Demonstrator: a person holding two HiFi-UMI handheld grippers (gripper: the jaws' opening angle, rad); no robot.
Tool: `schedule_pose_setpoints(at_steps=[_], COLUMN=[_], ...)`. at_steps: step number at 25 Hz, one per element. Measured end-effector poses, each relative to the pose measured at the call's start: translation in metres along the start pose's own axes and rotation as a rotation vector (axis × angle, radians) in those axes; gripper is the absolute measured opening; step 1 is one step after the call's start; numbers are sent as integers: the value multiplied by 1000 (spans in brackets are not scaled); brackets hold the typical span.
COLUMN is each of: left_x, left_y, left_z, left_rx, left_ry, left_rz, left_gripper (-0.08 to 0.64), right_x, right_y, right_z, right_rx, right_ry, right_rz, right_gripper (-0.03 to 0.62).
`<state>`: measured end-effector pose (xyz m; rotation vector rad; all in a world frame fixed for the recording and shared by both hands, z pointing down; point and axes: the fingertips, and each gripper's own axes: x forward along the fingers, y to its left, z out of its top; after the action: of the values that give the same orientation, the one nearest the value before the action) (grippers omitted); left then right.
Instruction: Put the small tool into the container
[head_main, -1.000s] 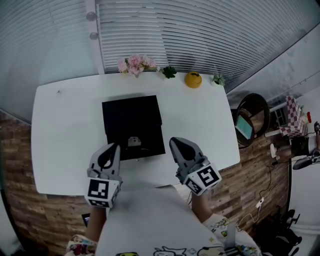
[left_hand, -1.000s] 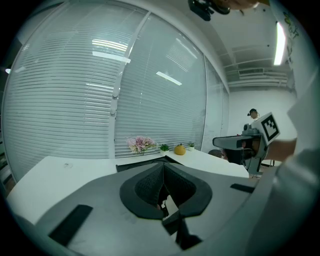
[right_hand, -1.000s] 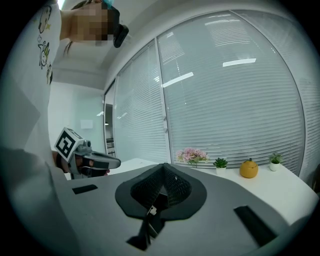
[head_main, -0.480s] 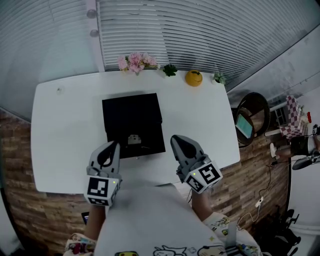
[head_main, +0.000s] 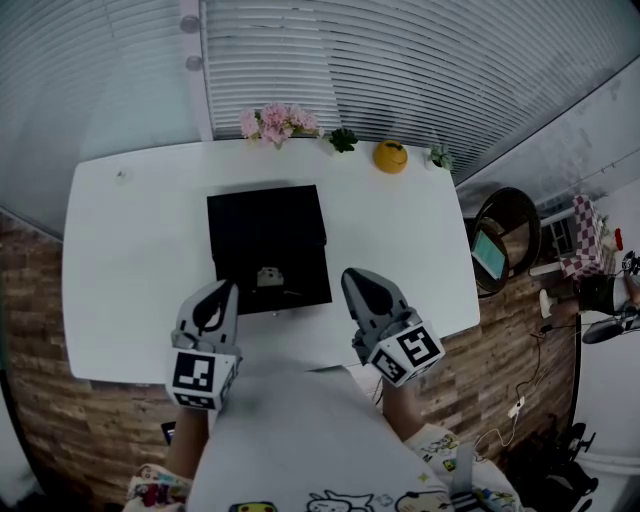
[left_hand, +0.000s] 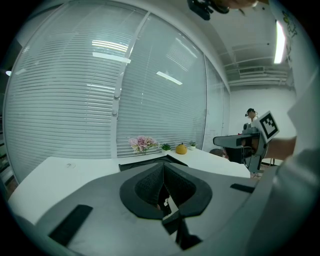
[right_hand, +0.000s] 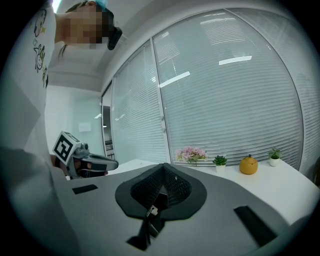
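Observation:
A black square container (head_main: 262, 228) lies on the white table (head_main: 130, 260). A small pale tool (head_main: 270, 277) rests inside it near its front edge. My left gripper (head_main: 222, 291) hovers over the table's front edge, just left of the container's near corner, its jaws shut and empty. My right gripper (head_main: 353, 277) is level with it, just right of the container, also shut with nothing held. In the left gripper view the pads (left_hand: 150, 184) meet in a line, and the container's rim (left_hand: 142, 161) shows beyond. In the right gripper view the pads (right_hand: 172, 184) are pressed together too.
Along the table's far edge stand pink flowers (head_main: 277, 122), a small green plant (head_main: 343, 140), an orange gourd (head_main: 390, 157) and another small plant (head_main: 438, 157). A round dark side table (head_main: 505, 240) stands to the right. Blinds cover the window behind.

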<state>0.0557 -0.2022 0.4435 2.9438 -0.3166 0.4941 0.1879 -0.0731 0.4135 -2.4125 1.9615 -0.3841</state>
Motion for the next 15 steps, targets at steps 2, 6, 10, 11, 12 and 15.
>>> schedule_pose_setpoints(at_steps=[2, 6, 10, 11, 12, 15], left_x=[-1, -6, -9, -9, -9, -10], left_y=[2, 7, 12, 12, 13, 15], left_z=[0, 1, 3, 4, 4, 2], left_rx=[-5, 2, -1, -4, -5, 0], left_ry=[-4, -15, -26, -28, -28, -29], left_rz=[4, 20, 33, 32, 30, 25], left_gripper=[6, 6, 6, 6, 6, 6], right_x=[0, -1, -2, -3, -4, -5], right_y=[2, 3, 1, 1, 1, 0], right_z=[-1, -1, 0, 0, 0, -1], right_rx=[-3, -10, -12, -13, -15, -21], right_ry=[6, 9, 3, 3, 3, 4], right_rz=[7, 11, 6, 5, 5, 3], right_gripper=[0, 0, 0, 0, 0, 0])
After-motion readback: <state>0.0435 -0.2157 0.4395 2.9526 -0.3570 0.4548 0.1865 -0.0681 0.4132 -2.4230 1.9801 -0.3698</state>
